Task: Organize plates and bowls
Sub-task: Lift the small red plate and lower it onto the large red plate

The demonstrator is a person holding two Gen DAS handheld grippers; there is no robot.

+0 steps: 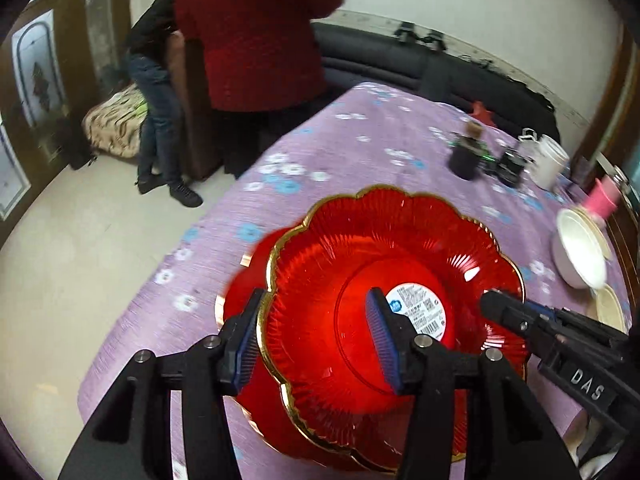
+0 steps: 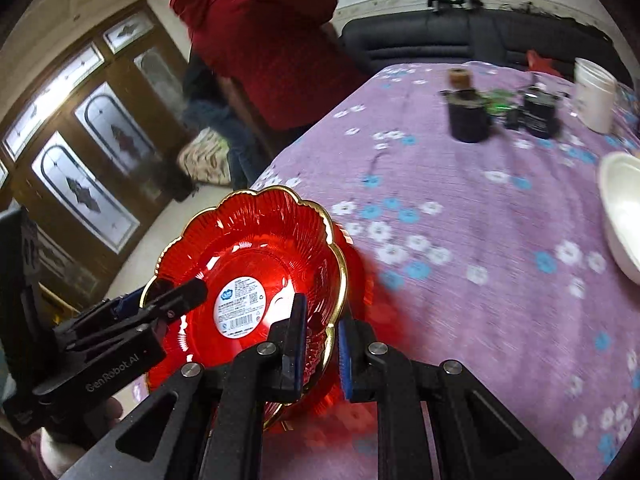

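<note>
A red glass bowl (image 1: 360, 264) with a scalloped gold rim and a white sticker inside sits over a second red dish (image 1: 244, 280) on the purple flowered tablecloth. My left gripper (image 1: 316, 340) straddles the bowl's near-left rim, jaws apart, one finger inside and one outside. My right gripper (image 2: 322, 340) straddles the right rim of the bowl (image 2: 256, 248) the same way, with a small gap at the pads. Each gripper shows in the other view: the right one (image 1: 504, 308) and the left one (image 2: 176, 296).
A white bowl (image 1: 580, 252) and a cream plate (image 1: 610, 308) lie at the right, with a pink cup (image 1: 602, 200) beyond. Dark mugs (image 2: 468, 116), small boxes and a white tub (image 2: 596, 96) stand further back. A person in red (image 1: 256, 32) stands at the table's far edge.
</note>
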